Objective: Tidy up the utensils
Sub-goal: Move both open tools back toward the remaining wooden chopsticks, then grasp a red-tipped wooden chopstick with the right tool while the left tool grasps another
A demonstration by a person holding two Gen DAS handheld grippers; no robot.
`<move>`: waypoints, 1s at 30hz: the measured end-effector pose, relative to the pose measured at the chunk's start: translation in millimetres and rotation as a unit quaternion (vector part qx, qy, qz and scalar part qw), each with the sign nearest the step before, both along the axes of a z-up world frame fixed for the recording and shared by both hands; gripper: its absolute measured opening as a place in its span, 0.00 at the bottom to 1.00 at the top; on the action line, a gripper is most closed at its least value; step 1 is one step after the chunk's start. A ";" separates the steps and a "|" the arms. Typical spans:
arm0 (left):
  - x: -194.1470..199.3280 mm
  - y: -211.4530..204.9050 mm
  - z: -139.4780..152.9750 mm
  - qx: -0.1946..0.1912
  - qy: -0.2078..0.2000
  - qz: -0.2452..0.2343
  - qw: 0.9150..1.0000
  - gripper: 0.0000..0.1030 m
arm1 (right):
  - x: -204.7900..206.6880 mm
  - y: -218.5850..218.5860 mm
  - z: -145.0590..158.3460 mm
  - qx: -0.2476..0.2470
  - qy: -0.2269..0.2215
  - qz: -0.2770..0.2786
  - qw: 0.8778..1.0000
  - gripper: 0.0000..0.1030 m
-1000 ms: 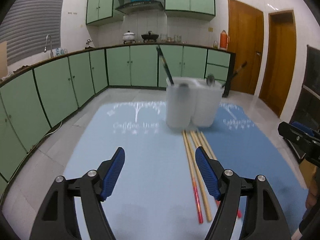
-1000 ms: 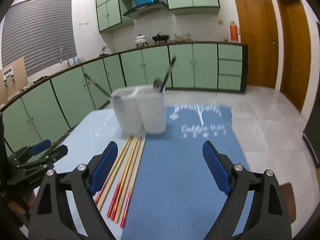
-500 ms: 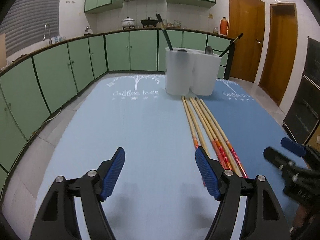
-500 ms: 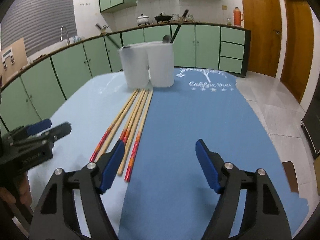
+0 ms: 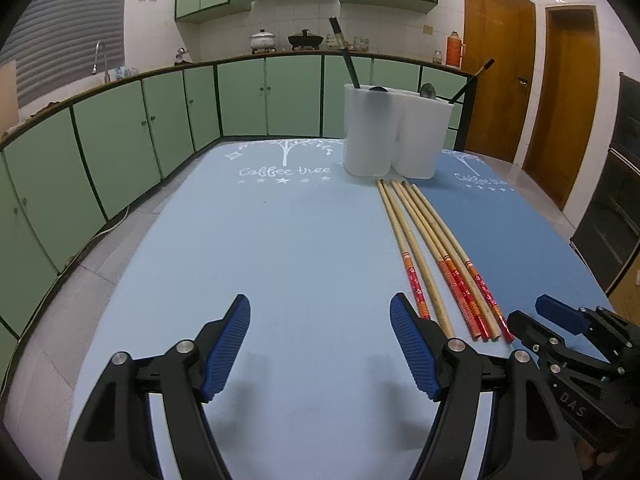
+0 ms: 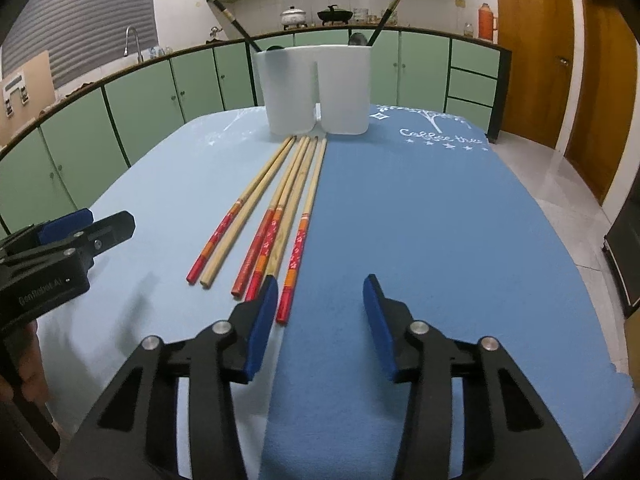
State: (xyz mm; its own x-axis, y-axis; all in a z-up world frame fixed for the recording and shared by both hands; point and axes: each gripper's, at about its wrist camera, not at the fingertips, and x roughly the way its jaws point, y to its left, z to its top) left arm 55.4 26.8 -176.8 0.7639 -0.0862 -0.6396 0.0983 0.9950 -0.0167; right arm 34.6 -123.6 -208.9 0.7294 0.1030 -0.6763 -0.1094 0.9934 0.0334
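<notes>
Right tongs [image 6: 318, 298]: jaws have just been closing, nothing between them yet.
Left tongs [image 5: 320, 342]: apart, empty.
Chopsticks [image 6: 280, 216]: just ahead-left of right tongs, long axis running away toward holder [image 6: 316, 88].
Nearer: probably right.

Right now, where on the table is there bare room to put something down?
Free: the light-blue cloth left of the chopsticks, and the dark-blue cloth to their right. Crowded: the chopstick strip up to the white holder.
</notes>
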 end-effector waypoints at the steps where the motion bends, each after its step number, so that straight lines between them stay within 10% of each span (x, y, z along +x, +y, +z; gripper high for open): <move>1: -0.4 0.6 -0.1 -0.001 0.000 0.000 1.000 0.69 | -0.1 2.6 -1.0 -0.005 0.002 0.004 1.000 0.36; 15: -1.4 -8.0 -4.8 -0.006 0.006 -0.010 1.000 0.69 | 5.3 16.1 -8.5 -0.036 0.012 0.011 0.999 0.22; 18: -1.4 -12.8 -4.9 -0.007 0.007 -0.015 1.000 0.69 | 6.5 14.7 -8.9 -0.028 0.015 0.018 0.999 0.06; 30: 3.1 -42.4 -19.0 -0.006 0.043 -0.043 0.998 0.64 | 3.7 -32.1 1.7 -0.002 0.000 -0.051 0.999 0.05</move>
State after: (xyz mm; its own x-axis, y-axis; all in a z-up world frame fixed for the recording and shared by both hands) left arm 58.5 -15.6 -195.8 0.6953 -0.1567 -0.7014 0.1807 0.9827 -0.0404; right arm 38.3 -155.6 -207.2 0.7354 0.0253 -0.6772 -0.0081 0.9996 0.0285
